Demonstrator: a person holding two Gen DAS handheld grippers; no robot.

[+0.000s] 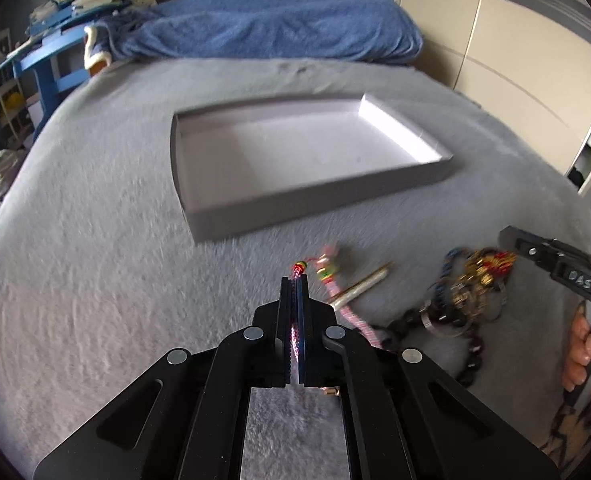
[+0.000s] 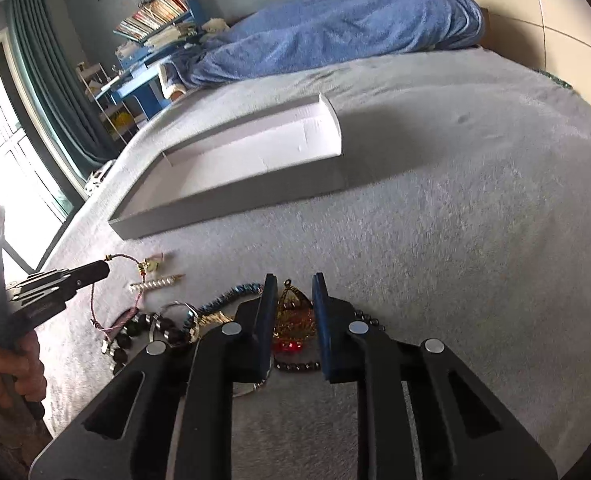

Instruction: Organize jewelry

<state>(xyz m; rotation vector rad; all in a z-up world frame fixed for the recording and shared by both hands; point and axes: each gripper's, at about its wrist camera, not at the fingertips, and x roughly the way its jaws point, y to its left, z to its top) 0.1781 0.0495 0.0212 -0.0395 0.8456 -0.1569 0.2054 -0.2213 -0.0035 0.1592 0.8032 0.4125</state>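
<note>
Left tongs (image 1: pixel 294 280) are clamped on a thin pink braided cord bracelet (image 1: pixel 295 344); the cord runs between the pads and its red-green beaded end pokes out just past the tips. In the right wrist view the same cord (image 2: pixel 95 304) hangs from the left tongs' tip (image 2: pixel 102 270) and trails down to the grey fleece bed cover (image 1: pixel 95 280).

Right tongs (image 2: pixel 294 286) are partly apart, straddling a gold filigree piece with red stones (image 2: pixel 291 320). Pads sit either side of it; contact cannot be confirmed.

The rest of the jewelry lies in a tangled pile on the bed just right of the left tongs: dark round-bead bracelet (image 1: pixel 469 356), silver rings (image 1: pixel 439 322), blue chain (image 1: pixel 447 268). A silver twisted stick with a gold tip (image 1: pixel 361 286) lies just beyond the left tongs, right of the tip.

Shallow white cardboard tray (image 1: pixel 315 204) sits on the bed ahead of both tongs, well apart from the pile; nothing shows in it. A hand (image 1: pixel 587 356) grips the right handle.
</note>
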